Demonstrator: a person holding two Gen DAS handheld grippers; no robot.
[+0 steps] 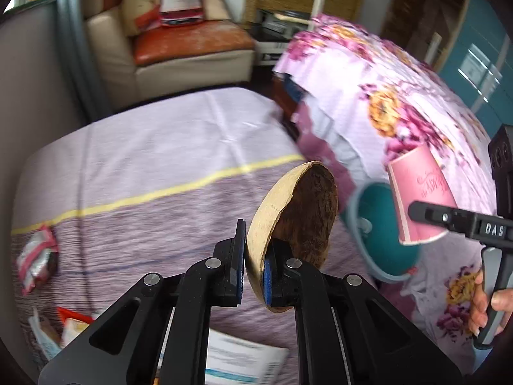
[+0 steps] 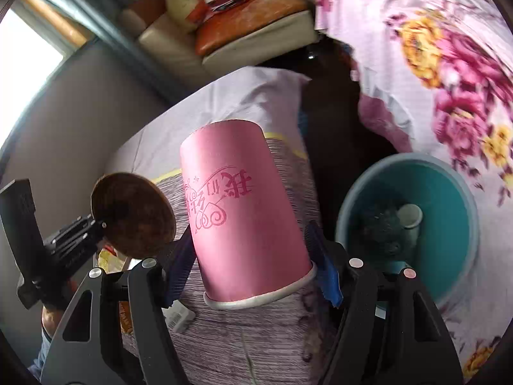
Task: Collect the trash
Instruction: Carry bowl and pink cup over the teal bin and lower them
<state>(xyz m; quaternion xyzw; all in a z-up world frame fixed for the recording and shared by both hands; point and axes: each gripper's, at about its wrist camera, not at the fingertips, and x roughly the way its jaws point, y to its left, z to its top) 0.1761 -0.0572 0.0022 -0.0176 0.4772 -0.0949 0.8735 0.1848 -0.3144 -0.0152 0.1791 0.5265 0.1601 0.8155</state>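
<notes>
My left gripper [image 1: 253,256] is shut on the wall of a half coconut shell [image 1: 298,218], tan on one face and dark brown on the other, held up over the bed. My right gripper [image 2: 253,266] is shut on a pink paper cup [image 2: 243,218] with red lettering, its white rim toward the camera. A teal waste bin [image 2: 449,192] stands to the right of the cup, against the floral quilt, with a small cup and dark scraps inside. The right wrist view shows the shell [image 2: 133,215] and left gripper [image 2: 96,224] at the left. In the left wrist view the cup [image 1: 420,199] overlaps the bin [image 1: 381,237].
The bed has a purple striped sheet [image 1: 160,218] with a yellow line. Snack wrappers [image 1: 37,256] and an orange packet [image 1: 73,320] lie at its left, printed paper [image 1: 243,362] below the gripper. A floral quilt [image 1: 384,96] is heaped at right. A cream armchair [image 1: 179,48] stands behind.
</notes>
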